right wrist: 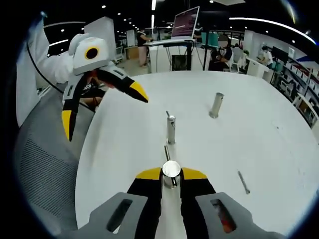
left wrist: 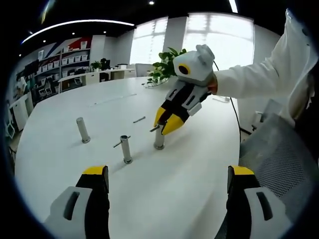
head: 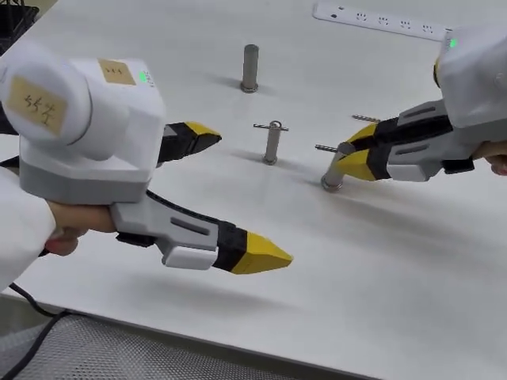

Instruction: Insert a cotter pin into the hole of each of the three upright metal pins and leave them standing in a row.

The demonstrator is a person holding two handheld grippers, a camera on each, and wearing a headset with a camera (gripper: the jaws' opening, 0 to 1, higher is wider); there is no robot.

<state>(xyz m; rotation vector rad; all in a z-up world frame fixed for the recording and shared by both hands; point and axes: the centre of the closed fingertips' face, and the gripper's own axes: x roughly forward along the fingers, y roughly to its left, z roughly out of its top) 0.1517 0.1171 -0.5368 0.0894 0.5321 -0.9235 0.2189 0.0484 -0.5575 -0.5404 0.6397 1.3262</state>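
Three metal pins stand in a row on the white table [head: 396, 269]. The far pin [head: 250, 68] [right wrist: 216, 105] [left wrist: 82, 130] is bare. A cotter pin [head: 270, 126] crosses the top of the middle pin [head: 272, 146] [right wrist: 171, 129] [left wrist: 125, 149]. My right gripper [head: 354, 155] [right wrist: 171, 175] is shut on the nearest pin [head: 333, 179] [right wrist: 171, 169] [left wrist: 159, 140], which leans slightly, and a cotter pin [head: 325, 148] [right wrist: 166, 152] sticks out of its top. One loose cotter pin [head: 366, 119] [right wrist: 243, 182] [left wrist: 139, 119] lies on the table. My left gripper [head: 236, 198] [left wrist: 167, 174] hovers open and holds nothing, well left of the row.
A white power strip [head: 380, 20] lies at the table's far right. The table's near edge [head: 238, 348] runs below my left gripper, with a grey mesh chair [left wrist: 279, 159] [right wrist: 45, 169] beyond it. Shelves and desks stand in the background.
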